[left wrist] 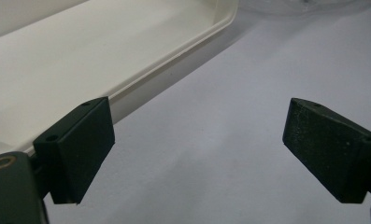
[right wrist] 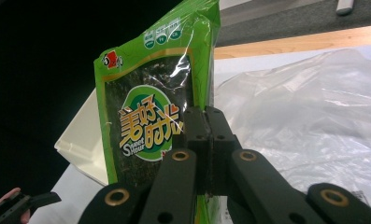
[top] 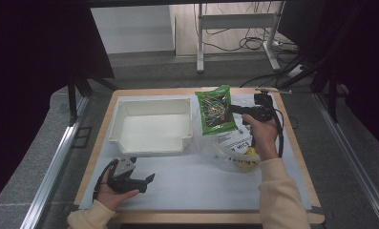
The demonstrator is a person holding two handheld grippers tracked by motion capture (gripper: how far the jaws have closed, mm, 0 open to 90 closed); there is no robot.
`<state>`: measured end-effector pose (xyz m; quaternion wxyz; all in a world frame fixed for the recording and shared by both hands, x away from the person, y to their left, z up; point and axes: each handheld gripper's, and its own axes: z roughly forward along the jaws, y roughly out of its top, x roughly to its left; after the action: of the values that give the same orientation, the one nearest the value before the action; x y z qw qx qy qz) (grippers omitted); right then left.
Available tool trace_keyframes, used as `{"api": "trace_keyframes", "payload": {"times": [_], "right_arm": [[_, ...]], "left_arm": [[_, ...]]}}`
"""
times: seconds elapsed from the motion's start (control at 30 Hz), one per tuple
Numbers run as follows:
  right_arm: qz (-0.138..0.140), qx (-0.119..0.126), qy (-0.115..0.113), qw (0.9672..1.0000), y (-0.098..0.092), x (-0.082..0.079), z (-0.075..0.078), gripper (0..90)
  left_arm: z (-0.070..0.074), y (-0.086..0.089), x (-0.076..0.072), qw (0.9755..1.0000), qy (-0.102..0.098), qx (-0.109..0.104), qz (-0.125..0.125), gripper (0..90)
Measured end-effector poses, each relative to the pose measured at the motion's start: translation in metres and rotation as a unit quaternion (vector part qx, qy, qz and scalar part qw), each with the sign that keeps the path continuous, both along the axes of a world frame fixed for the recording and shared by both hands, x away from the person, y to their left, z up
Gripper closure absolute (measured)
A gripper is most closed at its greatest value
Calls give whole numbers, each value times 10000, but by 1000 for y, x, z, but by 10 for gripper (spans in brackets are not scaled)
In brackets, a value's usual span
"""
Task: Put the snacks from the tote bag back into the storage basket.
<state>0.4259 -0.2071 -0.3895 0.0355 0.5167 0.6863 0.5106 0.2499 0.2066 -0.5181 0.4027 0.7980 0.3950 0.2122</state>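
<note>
A green snack packet (top: 215,110) hangs just right of the white bin (top: 152,125), above the clear plastic bag (top: 227,145). My right gripper (top: 236,109) is shut on the packet's right edge; in the right gripper view the packet (right wrist: 150,116) stands upright with the jaws (right wrist: 206,140) pinched together on its side. My left gripper (top: 146,180) rests low at the front left of the table, pointing right, jaws open with nothing between them. In the left gripper view, my left gripper (left wrist: 199,151) hovers over the white mat beside the bin's rim (left wrist: 174,60).
A yellow item (top: 247,160) lies inside the clear bag (right wrist: 314,126) under the right forearm. A white mat (top: 192,183) covers the wooden table. Dark stands flank the table, and a desk frame with cables stands beyond the far edge.
</note>
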Motion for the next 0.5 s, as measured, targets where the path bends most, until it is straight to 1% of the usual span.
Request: {"api": "trace_keyframes", "payload": {"times": [0.27,0.37,0.5], "right_arm": [[87,44,-1,10000,10,3,-1,896],[168,86,-4,9998,17,4,-1,896],[244,82,-31,9997,27,5,0,896]], "left_arm": [[0,0,0,10000,-8,-8,0,90],[0,0,0,10000,-5,-6,-5,90],[0,0,0,10000,-8,-5,-8,90]]}}
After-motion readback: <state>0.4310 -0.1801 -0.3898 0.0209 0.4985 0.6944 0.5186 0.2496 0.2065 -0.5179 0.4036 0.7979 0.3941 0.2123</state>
